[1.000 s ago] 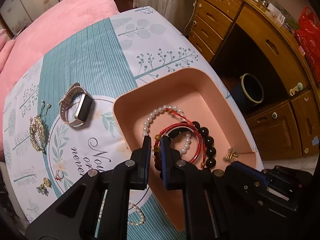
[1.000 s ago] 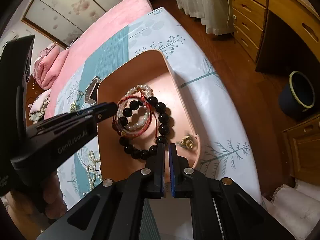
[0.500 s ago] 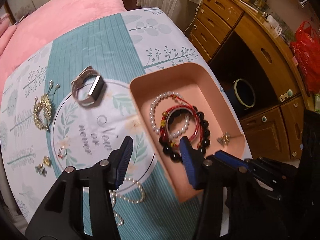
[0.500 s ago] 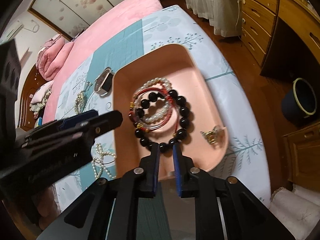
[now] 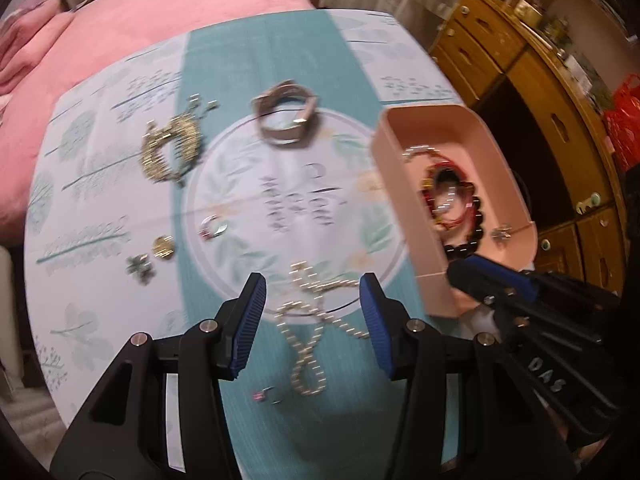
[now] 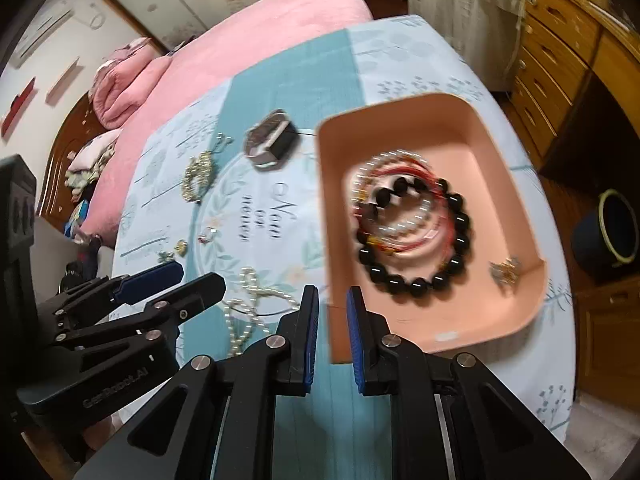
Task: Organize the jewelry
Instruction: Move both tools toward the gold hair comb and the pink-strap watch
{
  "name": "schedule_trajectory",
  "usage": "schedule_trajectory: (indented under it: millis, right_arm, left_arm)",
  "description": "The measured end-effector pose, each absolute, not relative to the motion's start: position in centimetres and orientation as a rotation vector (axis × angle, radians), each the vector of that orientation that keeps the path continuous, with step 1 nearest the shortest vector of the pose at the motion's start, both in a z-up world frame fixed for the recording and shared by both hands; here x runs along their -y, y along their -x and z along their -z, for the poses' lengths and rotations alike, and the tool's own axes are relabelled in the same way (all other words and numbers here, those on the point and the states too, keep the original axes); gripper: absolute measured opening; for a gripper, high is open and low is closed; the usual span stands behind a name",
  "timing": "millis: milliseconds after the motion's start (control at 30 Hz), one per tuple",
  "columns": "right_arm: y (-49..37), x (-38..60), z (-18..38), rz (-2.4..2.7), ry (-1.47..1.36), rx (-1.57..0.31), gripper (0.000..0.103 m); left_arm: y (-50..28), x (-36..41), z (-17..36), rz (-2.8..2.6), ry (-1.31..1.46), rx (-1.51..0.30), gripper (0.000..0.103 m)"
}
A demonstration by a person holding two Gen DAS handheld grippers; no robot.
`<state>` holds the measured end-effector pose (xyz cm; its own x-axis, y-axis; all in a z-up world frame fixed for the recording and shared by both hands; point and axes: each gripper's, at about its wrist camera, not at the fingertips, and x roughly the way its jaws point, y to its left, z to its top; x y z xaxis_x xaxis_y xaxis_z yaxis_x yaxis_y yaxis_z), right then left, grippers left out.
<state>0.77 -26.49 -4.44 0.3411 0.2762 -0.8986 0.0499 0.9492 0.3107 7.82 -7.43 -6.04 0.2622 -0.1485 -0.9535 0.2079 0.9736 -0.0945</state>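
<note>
A pink tray (image 5: 516, 184) (image 6: 496, 128) holds a black bead bracelet (image 6: 456, 232), red cord and pearl bracelets and a small gold piece (image 6: 506, 270). On the cloth lie a pearl necklace (image 5: 316, 320) (image 6: 248, 304), a watch (image 5: 286, 120) (image 6: 270, 142), a gold brooch (image 5: 170, 148), a ring (image 5: 212, 228) and small earrings (image 5: 162, 246). My left gripper (image 5: 312, 300) is open and empty, just above the pearl necklace. My right gripper (image 6: 330, 306) is partly open and empty, its jaws on either side of the tray's near left wall.
The patterned cloth (image 5: 248, 60) covers a bed with a pink quilt (image 5: 160, 8) behind. A wooden dresser (image 5: 560, 92) stands right of the bed. A dark bin (image 6: 604, 232) sits on the floor. Both views are blurred by motion.
My left gripper let go of the bracelets in the tray, opened wide and swung left over the pearl necklace. My right gripper opened slightly and shifted to the tray's near left wall.
</note>
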Motion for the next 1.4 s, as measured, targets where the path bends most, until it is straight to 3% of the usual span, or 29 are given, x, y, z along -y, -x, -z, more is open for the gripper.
schedule_trajectory:
  millis: [200, 1067, 1400]
  right_arm:
    - [-1.2, 23.8, 3.5, -0.197, -0.27, -1.199, 0.025]
    - [-8.0, 19.8, 2.1, -0.318, -0.242, -1.198, 0.026]
    - [-14.8, 17.0, 2.3, -0.361, -0.23, -1.196, 0.026]
  left_arm:
    - [-7.8, 4.0, 6.0, 0.17, -0.037, -1.275, 0.046]
    - [-12.6, -2.3, 4.7, 0.007, 0.028, -1.208, 0.046]
    - [-18.7, -6.2, 7.7, -0.065, 0.103, -1.251, 0.046]
